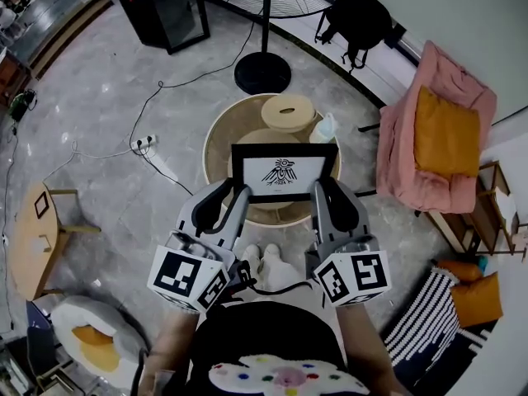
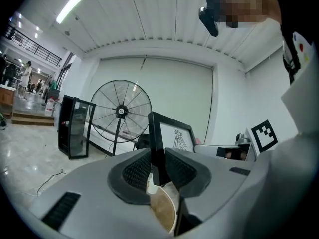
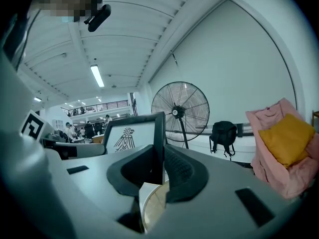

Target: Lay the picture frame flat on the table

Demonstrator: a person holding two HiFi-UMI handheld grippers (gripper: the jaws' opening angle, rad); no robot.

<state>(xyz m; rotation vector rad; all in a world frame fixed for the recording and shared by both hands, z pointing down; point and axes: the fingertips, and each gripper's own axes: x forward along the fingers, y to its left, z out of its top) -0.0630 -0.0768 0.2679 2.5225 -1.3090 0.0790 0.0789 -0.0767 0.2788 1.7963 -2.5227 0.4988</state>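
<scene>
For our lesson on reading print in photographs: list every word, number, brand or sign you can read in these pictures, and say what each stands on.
None can be read.
On the picture frame: a line of small print under the bird drawing, too small to read.
On the left gripper and the right gripper: black-and-white square markers on their cubes, patterns only, no letters or numbers.

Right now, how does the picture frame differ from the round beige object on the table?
The picture frame is black and rectangular; the beige object is round. The left gripper and right gripper clamp the frame; the object lies loose on the table.
</scene>
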